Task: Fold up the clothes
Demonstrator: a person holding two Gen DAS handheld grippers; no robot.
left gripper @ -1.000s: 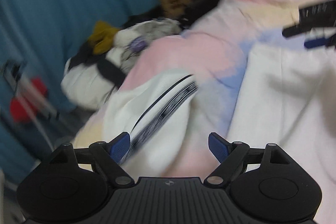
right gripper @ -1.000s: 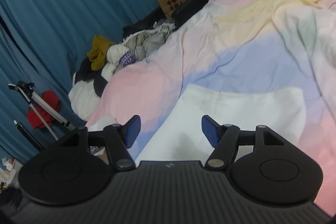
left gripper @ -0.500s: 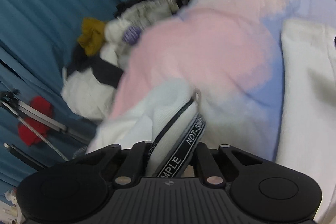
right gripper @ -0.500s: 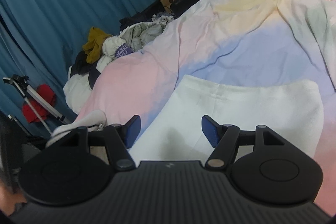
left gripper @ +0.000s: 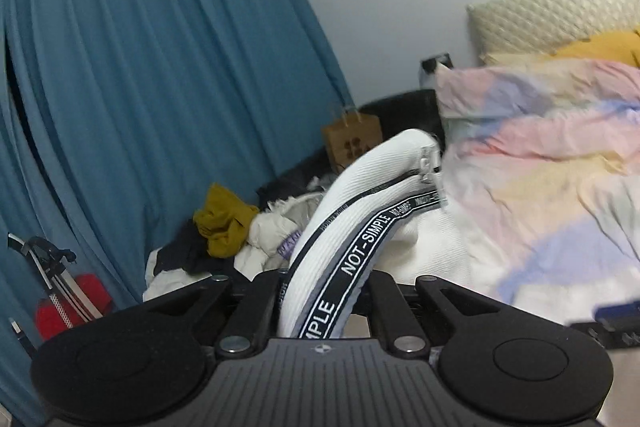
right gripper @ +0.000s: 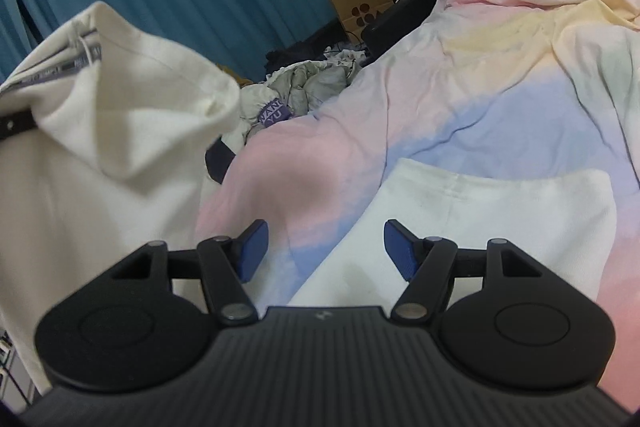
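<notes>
**One white garment lifted, one flat on the bed**

One white zip-up top [left gripper: 352,227] is clamped at its collar in the left gripper [left gripper: 324,311]; the "NOT-SIMPLE" tape runs up from between the closed fingers. From the right wrist view the same top [right gripper: 120,123] hangs raised at left, above the bed edge. A second white garment [right gripper: 480,219] lies flat on the pastel duvet [right gripper: 500,75]. Right gripper [right gripper: 324,251] spread wide, holding nothing, above the flat garment's near edge. Behind: clothes heap [left gripper: 240,235], paper bag [right gripper: 360,7], blue curtain [left gripper: 140,87].
</notes>
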